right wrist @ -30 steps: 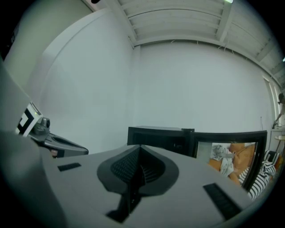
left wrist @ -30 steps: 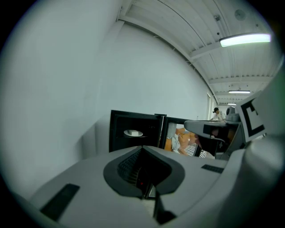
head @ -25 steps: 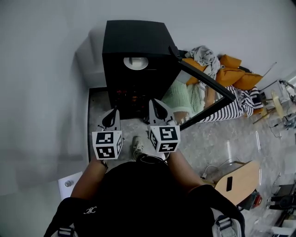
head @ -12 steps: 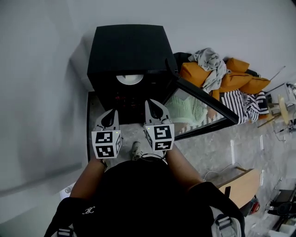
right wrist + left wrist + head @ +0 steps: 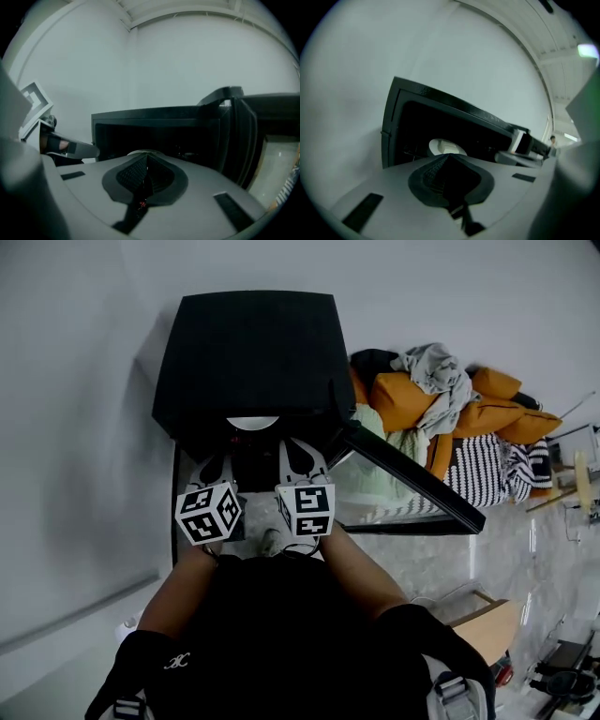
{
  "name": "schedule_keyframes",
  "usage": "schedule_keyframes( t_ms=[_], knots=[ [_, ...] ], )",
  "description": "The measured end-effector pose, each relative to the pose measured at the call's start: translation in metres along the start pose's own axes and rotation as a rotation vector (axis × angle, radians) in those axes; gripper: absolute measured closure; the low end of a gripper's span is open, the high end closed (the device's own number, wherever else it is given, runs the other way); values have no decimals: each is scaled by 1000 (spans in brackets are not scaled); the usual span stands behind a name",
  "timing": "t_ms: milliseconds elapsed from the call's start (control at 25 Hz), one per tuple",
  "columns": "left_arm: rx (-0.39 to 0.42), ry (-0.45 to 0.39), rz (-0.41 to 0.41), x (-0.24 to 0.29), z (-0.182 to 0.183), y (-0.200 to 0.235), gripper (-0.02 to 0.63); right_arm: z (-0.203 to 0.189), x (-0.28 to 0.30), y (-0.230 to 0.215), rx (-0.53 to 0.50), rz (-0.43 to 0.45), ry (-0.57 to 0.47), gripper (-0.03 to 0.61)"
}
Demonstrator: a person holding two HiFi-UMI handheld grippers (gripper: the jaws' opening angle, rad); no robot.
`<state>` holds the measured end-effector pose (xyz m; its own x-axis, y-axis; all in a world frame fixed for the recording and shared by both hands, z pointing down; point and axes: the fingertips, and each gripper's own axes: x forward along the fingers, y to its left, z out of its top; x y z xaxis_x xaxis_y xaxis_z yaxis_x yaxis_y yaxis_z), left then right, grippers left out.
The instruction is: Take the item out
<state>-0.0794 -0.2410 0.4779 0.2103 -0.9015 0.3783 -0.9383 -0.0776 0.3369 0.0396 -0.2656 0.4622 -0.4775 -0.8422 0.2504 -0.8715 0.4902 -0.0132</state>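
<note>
A black oven (image 5: 248, 352) stands against the wall with its glass door (image 5: 412, 479) swung open to the right. Inside lies a white round dish (image 5: 251, 423), only its front edge visible from the head view. It shows as a pale oval (image 5: 446, 146) in the dark cavity just beyond my left gripper (image 5: 447, 157), whose jaws are pressed together with nothing in them. My right gripper (image 5: 146, 159) is also shut and empty, and the dish's rim (image 5: 140, 152) peeks over its tip. Both grippers (image 5: 214, 467) (image 5: 300, 452) sit at the oven's mouth, side by side.
The open door (image 5: 236, 133) stands close on my right gripper's right side. A heap of orange cushions and clothes (image 5: 450, 399) lies right of the oven. A marble-patterned floor (image 5: 441, 549) spreads below, with a wooden board (image 5: 483, 620) at lower right. A white wall (image 5: 75, 427) runs along the left.
Both grippers have moved forward, from in front of the oven up to its opening. The dish now sits right beyond their tips. Both stay shut.
</note>
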Motion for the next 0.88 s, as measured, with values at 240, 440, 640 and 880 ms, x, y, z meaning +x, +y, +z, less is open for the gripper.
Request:
schedule_keyframes(
  t_ms=[240, 440, 640, 880],
  knots=[
    [-464, -64, -109, 33, 3, 11, 614, -16, 32, -25, 284, -36, 15, 571],
    [-709, -83, -132, 53, -6, 35, 612, -25, 48, -32, 484, -27, -8, 560],
    [-807, -56, -166, 72, -12, 45, 563, -30, 63, -46, 581, -66, -2, 511],
    [-810, -26, -178, 89, -11, 50, 563, -35, 78, -59, 659, -125, 5, 489]
  ],
)
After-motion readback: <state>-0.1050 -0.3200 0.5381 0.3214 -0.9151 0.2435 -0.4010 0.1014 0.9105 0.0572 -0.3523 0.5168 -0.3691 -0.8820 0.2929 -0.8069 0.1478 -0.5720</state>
